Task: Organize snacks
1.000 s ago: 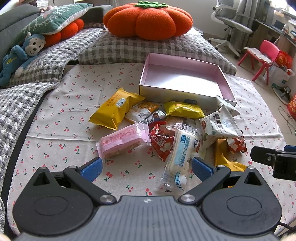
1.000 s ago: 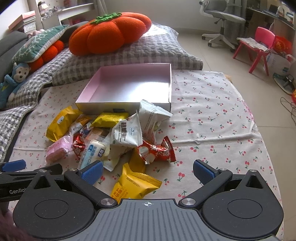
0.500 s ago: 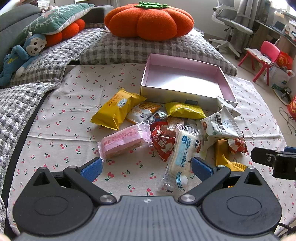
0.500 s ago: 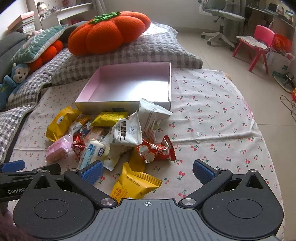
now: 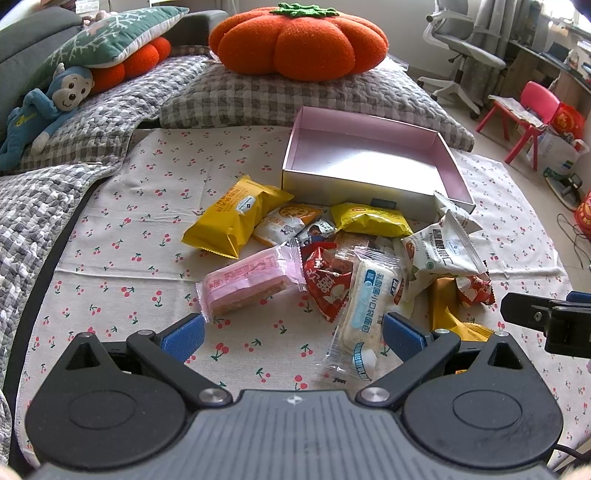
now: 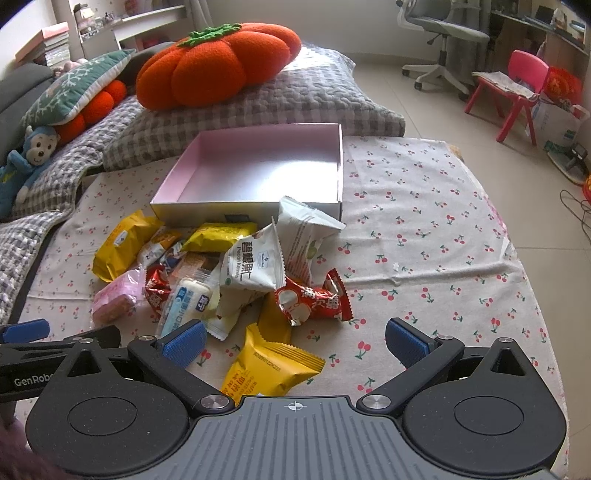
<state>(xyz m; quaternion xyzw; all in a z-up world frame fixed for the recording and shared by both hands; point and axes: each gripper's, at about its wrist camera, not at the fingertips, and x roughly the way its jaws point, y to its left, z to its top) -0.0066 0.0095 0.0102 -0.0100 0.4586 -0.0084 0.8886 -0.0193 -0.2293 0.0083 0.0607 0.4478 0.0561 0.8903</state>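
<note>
Snack packets, loose heap, centre frame on the cherry-print cloth [image 5: 110, 229], none boxed. Pink box [image 5: 369, 162]: empty, upper centre, just behind the heap. Pink wafer pack [image 5: 251, 280]: nearest the left gripper [image 5: 291, 334], fingers wide, empty. Yellow packet [image 6: 273, 369]: lower centre, between the right gripper [image 6: 295, 341] fingers, also wide, empty. Advice: take outlying packets singly, pinch across the filled middle, not crimped ends.

Around my snack spot: cushions, a toy and chairs

Ahead of me an orange pumpkin cushion [image 5: 299, 38] sits on a grey checked pillow [image 5: 295, 99]. To my left a blue monkey toy [image 5: 40, 107] lies below a green leaf-patterned cushion [image 5: 107, 38]. Far right, I see a grey office chair [image 6: 439, 33] and a small red chair [image 6: 517, 88] on the tiled floor [image 6: 436, 107].
</note>
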